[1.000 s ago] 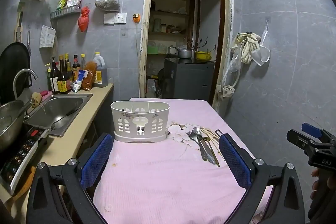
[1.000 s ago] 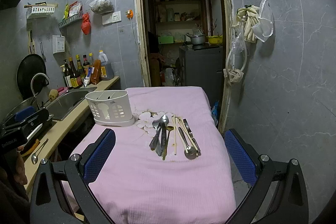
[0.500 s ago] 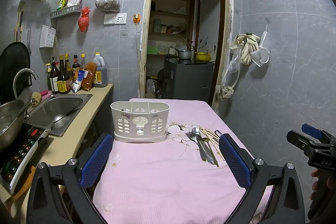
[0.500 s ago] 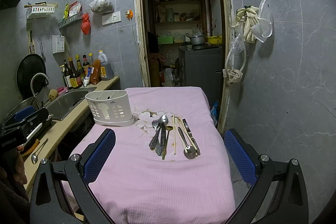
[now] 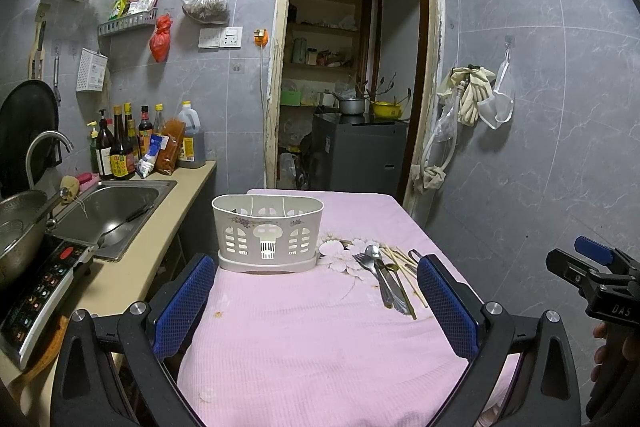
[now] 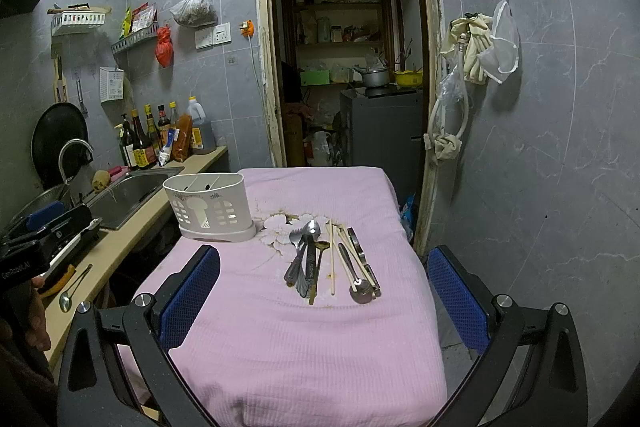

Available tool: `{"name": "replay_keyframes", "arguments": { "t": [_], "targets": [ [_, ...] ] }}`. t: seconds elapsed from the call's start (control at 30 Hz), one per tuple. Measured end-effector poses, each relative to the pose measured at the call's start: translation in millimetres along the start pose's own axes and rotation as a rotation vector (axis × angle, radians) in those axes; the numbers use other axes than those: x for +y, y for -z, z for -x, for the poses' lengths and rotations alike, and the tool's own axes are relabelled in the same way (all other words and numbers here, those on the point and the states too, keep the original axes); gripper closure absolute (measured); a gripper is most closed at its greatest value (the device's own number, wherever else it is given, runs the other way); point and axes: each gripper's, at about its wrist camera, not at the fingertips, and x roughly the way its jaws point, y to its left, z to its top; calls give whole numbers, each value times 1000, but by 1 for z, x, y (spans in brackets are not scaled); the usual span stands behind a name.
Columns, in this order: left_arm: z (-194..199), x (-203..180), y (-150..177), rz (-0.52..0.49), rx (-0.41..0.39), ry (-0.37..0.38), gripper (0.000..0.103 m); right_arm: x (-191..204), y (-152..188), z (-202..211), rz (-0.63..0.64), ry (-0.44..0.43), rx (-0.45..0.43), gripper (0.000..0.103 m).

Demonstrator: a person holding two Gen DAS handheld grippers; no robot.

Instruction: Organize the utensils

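Note:
A white slotted utensil holder (image 5: 268,233) (image 6: 210,207) stands empty on the pink-covered table (image 5: 320,339) (image 6: 304,339). To its right lies a pile of utensils (image 6: 328,259) (image 5: 390,277): forks, spoons, chopsticks and a knife. My left gripper (image 5: 316,301) is open and empty, above the table's near part, short of the holder. My right gripper (image 6: 324,305) is open and empty, just short of the pile. Each gripper shows at the edge of the other's view.
A counter (image 5: 132,267) runs along the left with a sink (image 5: 108,211), bottles (image 5: 120,147), a metal bowl (image 5: 20,227) and an induction cooker (image 5: 36,291). A doorway (image 5: 348,87) is behind the table. The tiled wall (image 6: 540,147) is close on the right.
Almost nothing has changed. Both grippers have stayed open and nearly still; the views have shifted only slightly.

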Motion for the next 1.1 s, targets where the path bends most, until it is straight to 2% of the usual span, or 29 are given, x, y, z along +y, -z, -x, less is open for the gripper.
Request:
{"name": "replay_keyframes", "arguments": {
  "t": [1.1],
  "targets": [
    [1,1,0,3,-4,2,1,2,-1,-1,1,2,-2,1]
  ]
}}
